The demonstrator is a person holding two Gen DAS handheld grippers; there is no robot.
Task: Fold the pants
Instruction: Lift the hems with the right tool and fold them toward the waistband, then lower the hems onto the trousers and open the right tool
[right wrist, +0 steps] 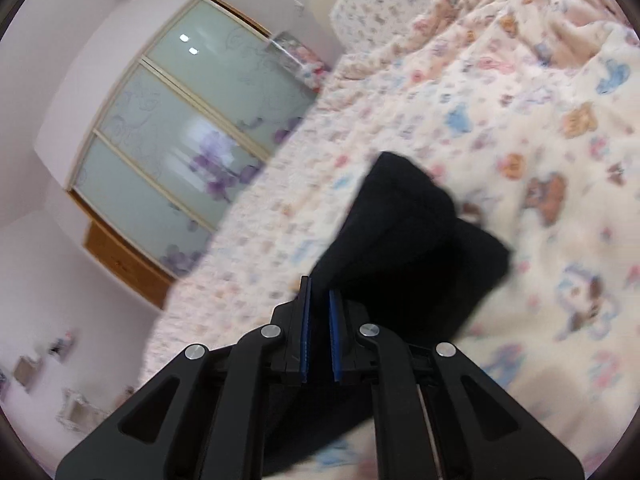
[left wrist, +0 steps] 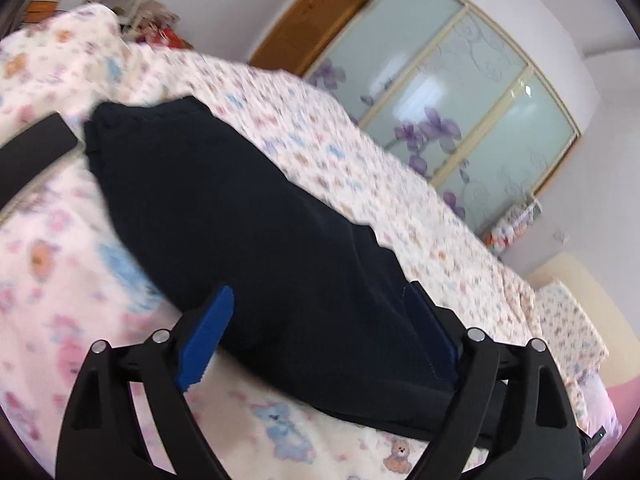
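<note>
The pants (left wrist: 248, 224) are dark navy, nearly black, and lie folded lengthwise on the patterned blanket. My left gripper (left wrist: 320, 300) is open, its blue pads (left wrist: 208, 336) wide apart on either side of the near end of the pants. In the right wrist view the pants (right wrist: 408, 240) hang from my right gripper (right wrist: 320, 292), which is shut on an edge of the fabric and lifts it off the bed. Part of the other gripper's black finger (left wrist: 36, 148) shows at the left edge of the left wrist view.
The bed's cream blanket (left wrist: 100, 280) with bear prints surrounds the pants and is rumpled at the far side (right wrist: 520, 20). A wardrobe with frosted sliding doors (left wrist: 460, 104) and a wooden door (left wrist: 316, 20) stand beyond the bed.
</note>
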